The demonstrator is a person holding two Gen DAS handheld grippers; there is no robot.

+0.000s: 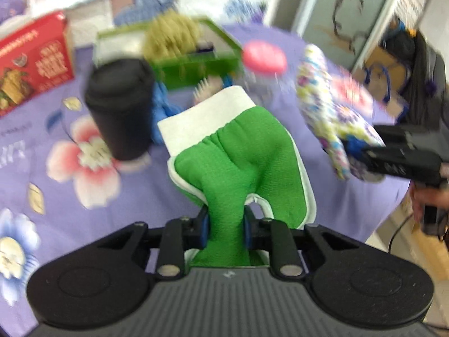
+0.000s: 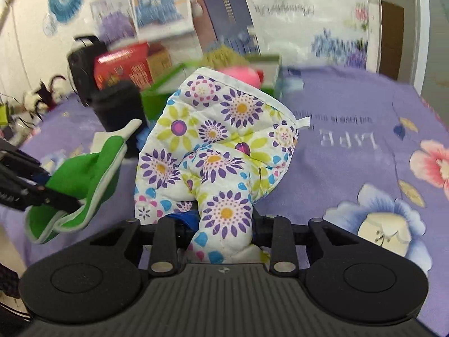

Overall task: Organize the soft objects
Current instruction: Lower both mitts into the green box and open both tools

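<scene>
My left gripper [image 1: 226, 229] is shut on a green oven mitt [image 1: 241, 151] with a white cuff and holds it above the purple flowered tablecloth [image 1: 134, 196]. My right gripper [image 2: 223, 226] is shut on a white floral oven mitt [image 2: 219, 140] and holds it up over the table. Each mitt also shows in the other view: the floral mitt [image 1: 328, 112] to the right, the green mitt [image 2: 84, 179] to the left. A green box [image 1: 196, 56] with a fuzzy olive thing [image 1: 171, 35] in it stands behind.
A black lidded cup [image 1: 120, 106] stands left of the green mitt. A pink-capped jar [image 1: 263, 59], a blue cloth [image 1: 161, 109] and a red carton [image 1: 33, 59] are near the green box. The table's right edge [image 1: 393, 205] drops off near the floral mitt.
</scene>
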